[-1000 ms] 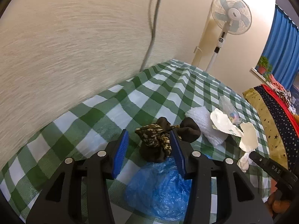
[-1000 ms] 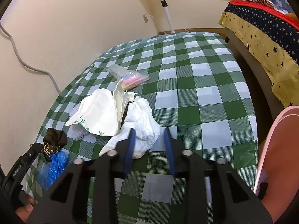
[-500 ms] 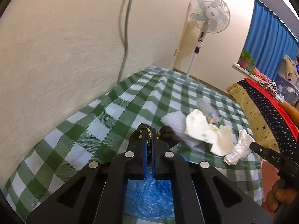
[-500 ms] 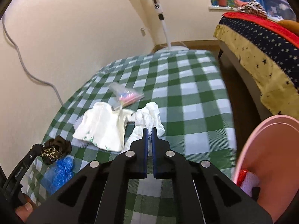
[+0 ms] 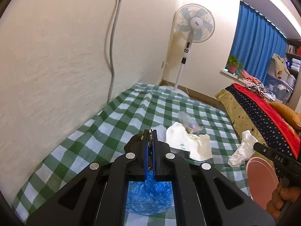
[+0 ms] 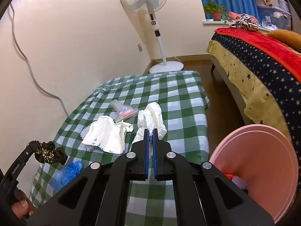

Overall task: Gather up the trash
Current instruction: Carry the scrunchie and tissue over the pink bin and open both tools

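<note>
My left gripper is shut on a dark brown, gold-speckled scrunchie, held up off the green checked table. In the left wrist view only a sliver of the scrunchie shows between the blue pads. A crumpled blue plastic cover lies on the cloth below it. My right gripper is shut on a crumpled white tissue, lifted clear of the table. The tissue hangs beside the pink bin at the right, which holds some trash.
On the table lie a white printed napkin, a white ruffled paper cup under it, and a clear bag with coloured bits. A standing fan, a wall cable and a bed with a starry cover surround the table.
Both grippers closed, the left on the scrunchie and the right on the tissue. Both then rose, lifting their items off the cloth. The pink bin has come into view at the right.
</note>
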A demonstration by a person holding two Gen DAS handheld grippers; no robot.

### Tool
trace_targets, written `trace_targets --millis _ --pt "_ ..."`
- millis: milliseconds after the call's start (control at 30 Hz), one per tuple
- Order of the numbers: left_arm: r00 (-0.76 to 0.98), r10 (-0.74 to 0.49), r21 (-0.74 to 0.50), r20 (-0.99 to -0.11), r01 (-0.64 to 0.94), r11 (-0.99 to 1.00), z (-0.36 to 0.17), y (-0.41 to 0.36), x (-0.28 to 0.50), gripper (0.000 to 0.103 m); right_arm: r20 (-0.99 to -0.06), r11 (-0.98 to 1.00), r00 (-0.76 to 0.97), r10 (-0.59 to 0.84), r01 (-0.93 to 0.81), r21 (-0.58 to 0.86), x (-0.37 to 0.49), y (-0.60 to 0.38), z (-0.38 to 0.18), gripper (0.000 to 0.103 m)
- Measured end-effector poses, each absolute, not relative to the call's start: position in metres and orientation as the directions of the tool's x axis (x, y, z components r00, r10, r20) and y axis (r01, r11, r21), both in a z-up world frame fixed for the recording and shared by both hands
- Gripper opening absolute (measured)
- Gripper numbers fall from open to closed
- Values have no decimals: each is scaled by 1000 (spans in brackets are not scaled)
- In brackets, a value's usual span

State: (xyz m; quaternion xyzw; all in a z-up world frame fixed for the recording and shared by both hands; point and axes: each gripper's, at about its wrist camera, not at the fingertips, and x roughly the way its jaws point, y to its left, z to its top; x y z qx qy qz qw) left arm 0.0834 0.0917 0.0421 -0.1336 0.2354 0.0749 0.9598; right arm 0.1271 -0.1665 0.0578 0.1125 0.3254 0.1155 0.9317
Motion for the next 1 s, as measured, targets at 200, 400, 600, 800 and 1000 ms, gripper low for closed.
trace_targets --millis 200,400,600,800,1000 --pt "890 49 -228 -454 -169 959 51 84 73 3 -567 956 780 264 -133 262 110 -175 72 4" --pt "892 6 -226 -453 -121 966 53 69 72 3 -545 961 806 231 -101 258 94 -192 87 4" --pt "893 -30 -225 -449 -80 971 55 56 69 3 -526 965 824 212 -90 247 75 -204 105 4" --pt "897 -71 -219 -437 -29 975 61 43 64 3 -513 969 836 194 -83 231 61 -222 124 4" --pt "898 -86 -209 -431 -6 978 63 34 61 3 -503 974 848 169 -66 217 51 -245 136 4"
